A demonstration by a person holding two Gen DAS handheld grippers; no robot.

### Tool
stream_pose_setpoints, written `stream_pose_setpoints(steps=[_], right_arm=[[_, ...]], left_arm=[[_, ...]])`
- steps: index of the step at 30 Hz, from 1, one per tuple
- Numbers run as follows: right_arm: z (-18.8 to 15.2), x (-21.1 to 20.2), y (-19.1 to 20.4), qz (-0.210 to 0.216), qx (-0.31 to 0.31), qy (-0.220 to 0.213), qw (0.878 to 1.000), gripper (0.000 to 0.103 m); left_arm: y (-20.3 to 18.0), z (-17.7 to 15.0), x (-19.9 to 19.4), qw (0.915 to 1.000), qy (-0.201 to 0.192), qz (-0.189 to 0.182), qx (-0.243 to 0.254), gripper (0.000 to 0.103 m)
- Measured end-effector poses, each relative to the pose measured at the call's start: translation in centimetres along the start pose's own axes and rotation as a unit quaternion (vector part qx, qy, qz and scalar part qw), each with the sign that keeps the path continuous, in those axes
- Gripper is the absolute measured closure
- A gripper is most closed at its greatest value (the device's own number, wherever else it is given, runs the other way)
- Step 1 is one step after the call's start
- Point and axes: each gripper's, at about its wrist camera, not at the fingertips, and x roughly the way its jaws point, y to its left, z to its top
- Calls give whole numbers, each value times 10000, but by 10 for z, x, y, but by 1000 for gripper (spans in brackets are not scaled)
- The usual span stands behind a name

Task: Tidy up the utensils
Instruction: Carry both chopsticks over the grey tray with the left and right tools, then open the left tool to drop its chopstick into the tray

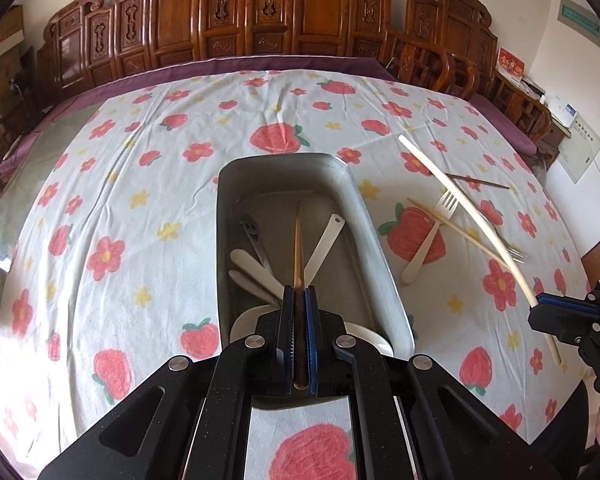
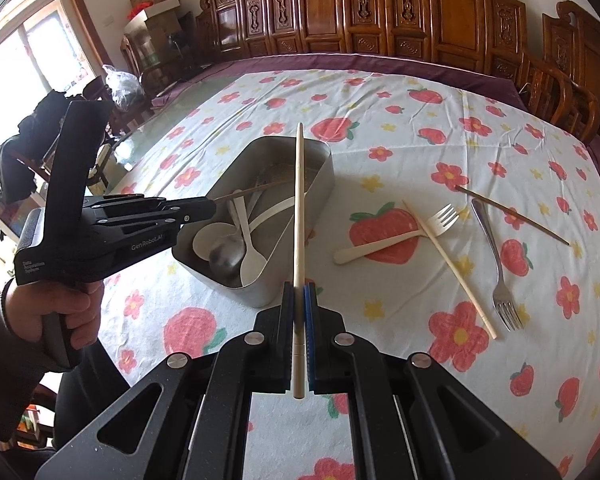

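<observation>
Location type: a home dining room. Evidence: a large round counter (image 2: 380,92) covered by a white cloth printed with red strawberries and flowers (image 1: 140,184); carved dark-wood high-backed chairs (image 1: 236,20) ranked along the far side; stacked cardboard boxes (image 2: 156,4) at far left beside a bright sliding window (image 2: 24,56); a red paper notice (image 1: 510,66) on the far-right wall.

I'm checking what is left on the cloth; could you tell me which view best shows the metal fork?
The right wrist view: the silver metal fork lies whole on the cloth. The left wrist view shows only its tines.
</observation>
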Motion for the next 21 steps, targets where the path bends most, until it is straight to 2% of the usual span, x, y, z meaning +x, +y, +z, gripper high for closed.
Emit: stream_pose_setpoints(steps=[12, 21], right_arm=[[10, 17, 9, 80, -33, 103, 9999, 97], [30, 40, 25, 369, 163, 127, 9991, 97]], left_arm=[[0, 5, -20, 9997, -184, -136, 49, 96], [20, -2, -45, 9994, -354, 19, 33, 95]])
